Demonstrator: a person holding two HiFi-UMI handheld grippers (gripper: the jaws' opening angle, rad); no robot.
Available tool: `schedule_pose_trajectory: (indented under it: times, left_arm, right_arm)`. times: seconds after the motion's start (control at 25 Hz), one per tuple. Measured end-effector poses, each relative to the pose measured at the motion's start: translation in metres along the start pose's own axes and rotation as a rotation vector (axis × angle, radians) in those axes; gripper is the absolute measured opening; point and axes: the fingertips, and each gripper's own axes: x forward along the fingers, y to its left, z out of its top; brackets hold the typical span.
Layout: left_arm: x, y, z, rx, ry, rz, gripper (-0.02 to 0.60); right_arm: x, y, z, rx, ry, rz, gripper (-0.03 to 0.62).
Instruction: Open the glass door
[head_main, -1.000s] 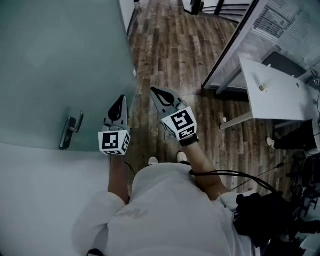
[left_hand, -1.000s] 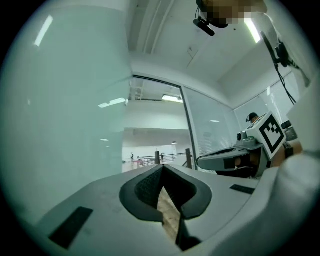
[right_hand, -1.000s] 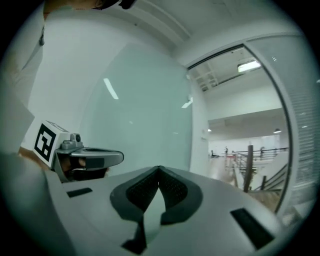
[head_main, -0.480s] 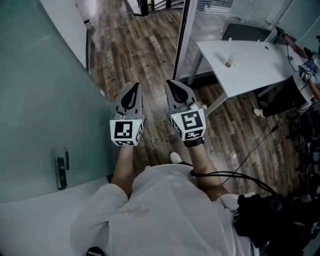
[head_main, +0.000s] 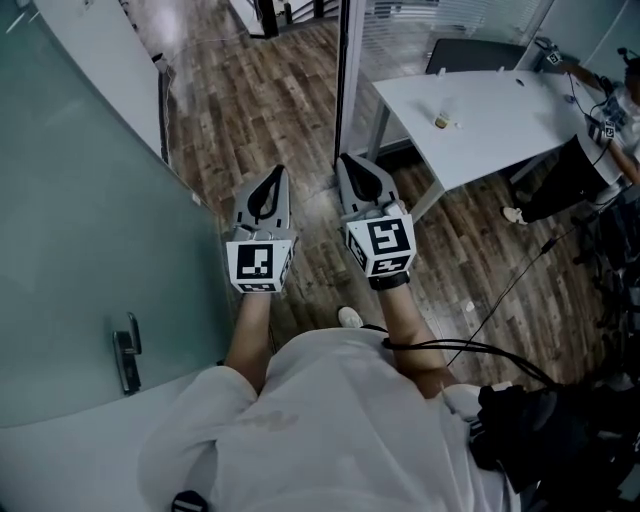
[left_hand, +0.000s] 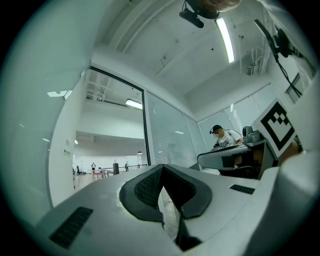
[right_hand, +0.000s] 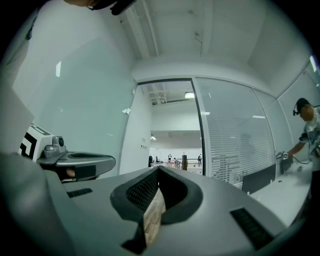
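Writing: no brand or word can be read. The left gripper (head_main: 270, 182) and the right gripper (head_main: 357, 172) each carry a cube of black-and-white square markers. A small dark sign (left_hand: 66, 151) on the white wall is too small to read.
Glass door: the frosted glass door (head_main: 80, 220) fills the left of the head view. Its free edge stands just left of the left gripper, and neither gripper touches it.
Handle: the door handle (head_main: 127, 350) sits near the bottom left of the pane, well apart from both grippers.
Left gripper: jaws pressed together with nothing between them, held out over the wood floor (head_main: 290, 100).
Right gripper: jaws pressed together and empty, just beside the left gripper and not touching it.
Head view only: the door handle, the white table (head_main: 500, 100) with a small object (head_main: 443, 121) on it, a dark chair back (head_main: 470, 55) and black cables (head_main: 480, 345).
Gripper views only: the ceiling strip light (left_hand: 226, 32), the doorway (right_hand: 175, 135) onto a bright hall, and a slatted glass partition (right_hand: 235, 140).
Cross-sight: each gripper view catches the other gripper at its edge.
Cut off: a person (left_hand: 230, 137) at the table is clipped by the frame edge in the head view and the right gripper view.
Hard to make out: what the small object is, and the distant figures in the hall.
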Motion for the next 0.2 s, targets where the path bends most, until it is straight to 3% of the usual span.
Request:
schedule_pose_trajectory:
  times: [0.2]
  left_arm:
    - [-0.004, 0.005, -0.011, 0.006, 0.03, 0.029, 0.002]
  right_arm:
    - [0.002, -0.006, -0.002, -0.001, 0.004, 0.007, 0.003]
